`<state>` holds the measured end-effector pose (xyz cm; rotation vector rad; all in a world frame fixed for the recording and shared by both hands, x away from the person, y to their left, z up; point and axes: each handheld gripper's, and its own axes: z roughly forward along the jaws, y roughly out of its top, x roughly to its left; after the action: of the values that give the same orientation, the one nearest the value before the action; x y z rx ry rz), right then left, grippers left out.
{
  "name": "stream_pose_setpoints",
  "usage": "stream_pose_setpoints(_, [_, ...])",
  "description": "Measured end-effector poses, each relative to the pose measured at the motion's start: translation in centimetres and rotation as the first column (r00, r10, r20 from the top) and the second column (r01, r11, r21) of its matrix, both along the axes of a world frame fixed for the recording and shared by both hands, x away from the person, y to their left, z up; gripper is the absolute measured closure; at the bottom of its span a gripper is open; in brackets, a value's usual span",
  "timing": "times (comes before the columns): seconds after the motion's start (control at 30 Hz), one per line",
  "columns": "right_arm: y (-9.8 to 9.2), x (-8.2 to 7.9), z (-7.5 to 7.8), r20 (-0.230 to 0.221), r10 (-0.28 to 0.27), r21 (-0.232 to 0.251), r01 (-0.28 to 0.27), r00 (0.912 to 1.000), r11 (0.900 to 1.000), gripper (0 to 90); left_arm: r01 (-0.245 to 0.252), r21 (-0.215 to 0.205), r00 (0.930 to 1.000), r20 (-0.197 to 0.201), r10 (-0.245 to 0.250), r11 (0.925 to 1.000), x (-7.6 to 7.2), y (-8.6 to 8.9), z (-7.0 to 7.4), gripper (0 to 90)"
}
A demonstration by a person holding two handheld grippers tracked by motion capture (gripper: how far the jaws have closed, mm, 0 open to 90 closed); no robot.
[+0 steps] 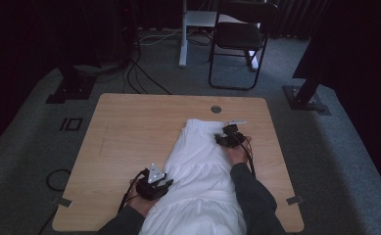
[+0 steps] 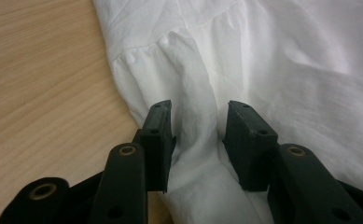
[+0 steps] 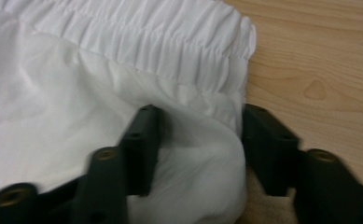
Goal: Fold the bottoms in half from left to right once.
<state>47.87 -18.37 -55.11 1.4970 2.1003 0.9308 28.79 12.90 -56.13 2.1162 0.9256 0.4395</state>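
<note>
A white garment [image 1: 202, 161] with a gathered elastic waistband [image 3: 170, 42] lies along the wooden table [image 1: 129, 132], its waistband at the far end. My left gripper [image 1: 168, 183] is at the garment's near left edge. In the left gripper view its jaws [image 2: 200, 109] pinch a raised ridge of white cloth [image 2: 193, 140]. My right gripper [image 1: 226, 131] sits at the garment's far right corner, just below the waistband. There a hump of cloth [image 3: 202, 149] bulges between its jaws [image 3: 200, 114], and the outer jaw rests on bare wood beside the cloth's edge.
A round cable hole [image 1: 216, 108] is set in the table near its far edge. A small white strip [image 1: 237, 122] lies just beyond the right gripper. Past the table stand a black folding chair [image 1: 239, 39] and a white desk leg [image 1: 183, 34] on grey carpet with cables.
</note>
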Motion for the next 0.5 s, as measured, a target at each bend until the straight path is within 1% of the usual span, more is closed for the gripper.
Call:
stream_pose_setpoints(0.07, [0.1,-0.3,0.1,-0.011,0.012,0.004,-0.012,0.9999,1.0,71.4,0.017,-0.001,0.9998,-0.004,-0.017,0.9999,-0.7,-0.2,0.0,63.8])
stream_pose_setpoints(0.13, [0.3,-0.6,0.2,-0.02,0.034,0.012,-0.034,0.9992,0.999,79.0,0.046,-0.016,0.9987,-0.02,-0.047,0.9988,-1.3,-0.3,0.0,63.5])
stream_pose_setpoints(0.17, [0.4,-0.8,0.1,-0.018,0.041,0.018,-0.041,0.999,0.999,80.5,0.063,-0.026,0.9973,-0.038,-0.064,0.9977,-1.4,-0.3,0.1,62.7])
stream_pose_setpoints(0.2, [0.4,-0.8,0.1,-0.015,0.049,0.025,-0.049,0.9987,0.998,80.8,0.076,-0.019,0.996,-0.046,-0.077,0.9969,-1.5,-0.2,0.3,61.8])
stream_pose_setpoints(0.23, [0.4,-0.8,0.1,-0.018,0.052,0.033,-0.051,0.9985,0.998,80.9,0.074,-0.019,0.9963,-0.042,-0.075,0.9971,-1.4,-0.1,0.6,59.2])
stream_pose_setpoints(0.27, [0.3,-0.8,0.1,-0.022,0.055,0.037,-0.054,0.9982,0.998,80.9,0.065,-0.027,0.997,-0.04,-0.067,0.9975,-1.2,0.1,1.1,54.9])
stream_pose_setpoints(0.3, [0.2,-0.7,0.1,-0.027,0.057,0.045,-0.056,0.998,0.997,81.1,0.057,-0.031,0.9979,-0.03,-0.058,0.9979,-0.7,0.4,1.7,51.5])
stream_pose_setpoints(0.33, [0.1,-0.7,0.1,-0.028,0.06,0.051,-0.059,0.9978,0.997,81.2,0.038,-0.026,0.9992,-0.011,-0.038,0.9989,-0.2,0.6,2.5,48.7])
stream_pose_setpoints(0.4, [0.1,-0.7,0.1,-0.028,0.063,0.051,-0.062,0.9976,0.997,81.5,0.006,-0.029,0.9997,0.023,-0.005,0.9996,1.3,0.8,4.1,43.4])
stream_pose_setpoints(0.47, [0.2,-0.7,0.1,-0.025,0.063,0.043,-0.062,0.9977,0.997,81.6,-0.023,-0.023,0.9979,0.06,0.024,0.9995,3.5,0.5,5.4,38.9])
stream_pose_setpoints(0.5, [0.2,-0.7,0.0,-0.023,0.064,0.044,-0.063,0.9977,0.997,81.6,-0.031,-0.032,0.9976,0.061,0.033,0.999,4.8,0.2,5.9,37.1])
